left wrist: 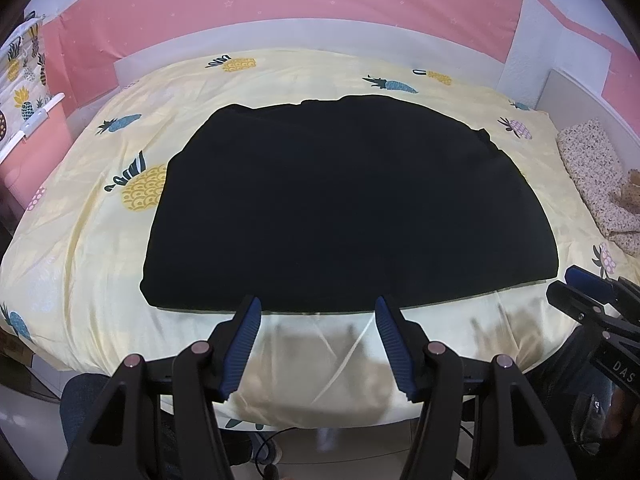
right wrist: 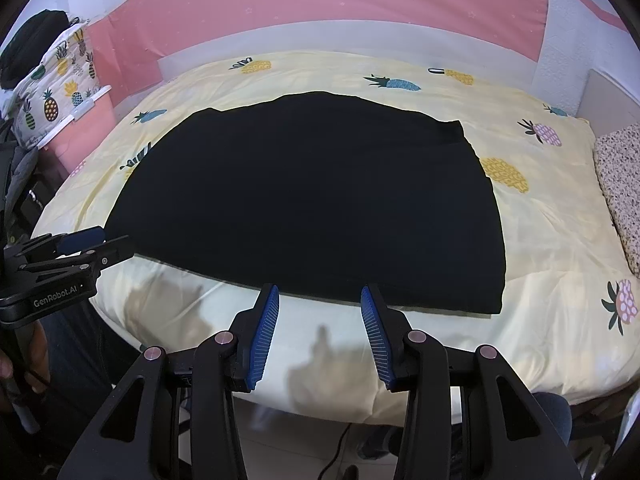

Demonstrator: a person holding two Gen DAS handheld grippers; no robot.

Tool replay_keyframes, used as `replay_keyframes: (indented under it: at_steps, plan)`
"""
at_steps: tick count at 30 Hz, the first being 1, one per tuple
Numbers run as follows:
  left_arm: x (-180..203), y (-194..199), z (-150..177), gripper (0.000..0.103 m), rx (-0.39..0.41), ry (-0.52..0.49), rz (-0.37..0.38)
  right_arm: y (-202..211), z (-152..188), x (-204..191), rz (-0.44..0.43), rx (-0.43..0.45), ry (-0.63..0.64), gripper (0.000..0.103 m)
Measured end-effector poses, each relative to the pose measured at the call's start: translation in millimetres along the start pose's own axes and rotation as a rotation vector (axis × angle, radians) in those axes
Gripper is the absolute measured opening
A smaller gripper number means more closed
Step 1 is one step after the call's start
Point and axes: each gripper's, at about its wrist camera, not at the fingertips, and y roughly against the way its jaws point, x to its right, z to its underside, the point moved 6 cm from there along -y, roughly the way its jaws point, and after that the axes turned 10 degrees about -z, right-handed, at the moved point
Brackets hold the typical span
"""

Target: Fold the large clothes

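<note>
A large black garment point(left wrist: 344, 208) lies spread flat on the bed, folded into a broad rectangle; it also shows in the right wrist view point(right wrist: 312, 200). My left gripper point(left wrist: 318, 304) is open and empty, its blue pads just short of the garment's near edge. My right gripper point(right wrist: 320, 294) is open and empty, hovering at the near edge toward the garment's right side. Each gripper shows from the side in the other's view: the right one point(left wrist: 588, 284) and the left one point(right wrist: 92, 240).
The bed has a pale yellow pineapple-print cover point(left wrist: 100, 240). A floral pillow point(left wrist: 596, 180) lies at the right edge. A pink cabinet with a pineapple cloth point(right wrist: 68, 80) stands at the left. Pink wall behind. Cables lie on the floor point(right wrist: 336, 452) below.
</note>
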Motion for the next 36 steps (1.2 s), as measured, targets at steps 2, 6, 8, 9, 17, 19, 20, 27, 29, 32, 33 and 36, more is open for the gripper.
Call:
replay_keyframes:
  at_steps: [2,6,8,9,17,19,20,27,29,32,33,36]
  plan:
    - [0.4,0.1,-0.2,0.062,0.002,-0.001,-0.002,-0.1,0.2,0.1,-0.001,-0.001,-0.001,0.044]
    - [-1.0,0.9,-0.7,0.062,0.007,-0.005,-0.002,-0.4,1.3,-0.6,0.000,-0.003,-0.003,0.044]
    - [-1.2,0.7,-1.2,0.062,0.006,-0.007,-0.002,-0.6,2.0,-1.0,0.000,-0.004,-0.004,0.044]
    - [-0.6,1.0,-0.9,0.062,0.006,-0.004,-0.002,-0.4,2.2,-1.3,0.000,-0.004,-0.004,0.044]
    - [-0.3,1.3,-1.1,0.062,0.006,-0.004,-0.001,-0.2,2.0,-1.6,0.001,-0.005,-0.002,0.044]
    - [-1.7,1.3,-1.2,0.062,0.009,-0.006,0.002,-0.1,1.7,-2.0,0.001,-0.003,-0.001,0.044]
    - [-2.4,1.0,-0.9,0.062,0.009,-0.007,0.004,-0.3,1.6,-1.6,0.002,-0.003,0.000,0.044]
    - [-2.6,1.1,-0.4,0.062,0.007,-0.010,0.000,-0.1,1.2,-1.2,0.001,-0.004,0.000,0.044]
    - [-2.4,1.0,-0.1,0.062,0.009,-0.016,-0.006,-0.1,1.1,-1.0,0.001,-0.004,0.001,0.044]
    - [-1.2,1.3,0.0,0.062,0.010,-0.017,-0.001,0.0,1.2,-1.0,0.000,-0.004,0.001,0.044]
    - [-1.3,1.3,0.1,0.062,0.010,-0.018,-0.004,0.0,1.2,-0.9,0.000,-0.005,0.001,0.044]
    - [-1.4,1.8,0.8,0.062,0.012,-0.016,-0.001,-0.1,0.9,-0.5,0.000,-0.005,0.001,0.044]
